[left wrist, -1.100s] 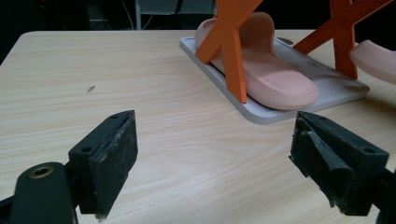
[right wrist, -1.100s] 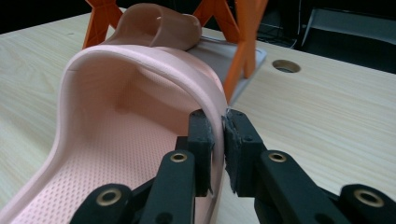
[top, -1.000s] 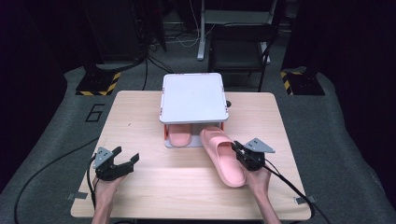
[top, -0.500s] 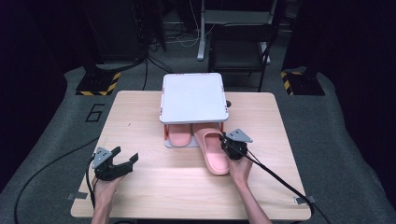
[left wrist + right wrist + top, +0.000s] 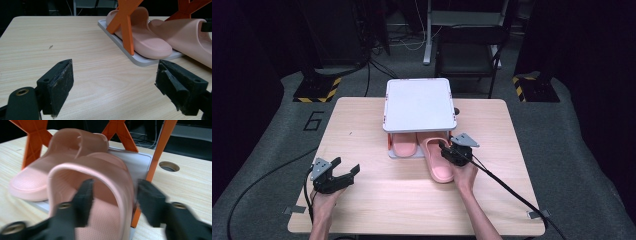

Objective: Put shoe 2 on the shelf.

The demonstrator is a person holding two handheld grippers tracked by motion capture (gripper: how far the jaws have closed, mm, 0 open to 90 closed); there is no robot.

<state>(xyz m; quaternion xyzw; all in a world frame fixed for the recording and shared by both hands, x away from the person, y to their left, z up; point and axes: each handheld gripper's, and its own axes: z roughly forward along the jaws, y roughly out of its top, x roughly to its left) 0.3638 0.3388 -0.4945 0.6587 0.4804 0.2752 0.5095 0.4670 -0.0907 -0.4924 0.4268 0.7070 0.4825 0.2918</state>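
Dark floor surrounds my table [image 5: 377, 200]. From above, the rack's white top [image 5: 419, 104] hides its orange legs [image 5: 125, 27], visible from the left tongs [image 5: 333, 175], which gape empty near the rack. My right tongs [image 5: 112, 195] straddle the right slipper's [image 5: 100, 182] side wall, not closed.

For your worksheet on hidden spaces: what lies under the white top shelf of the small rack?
Under the white top shelf sit two pink slippers, heels poking out toward the person. Their toe ends and the lower tray's back are covered by the shelf.
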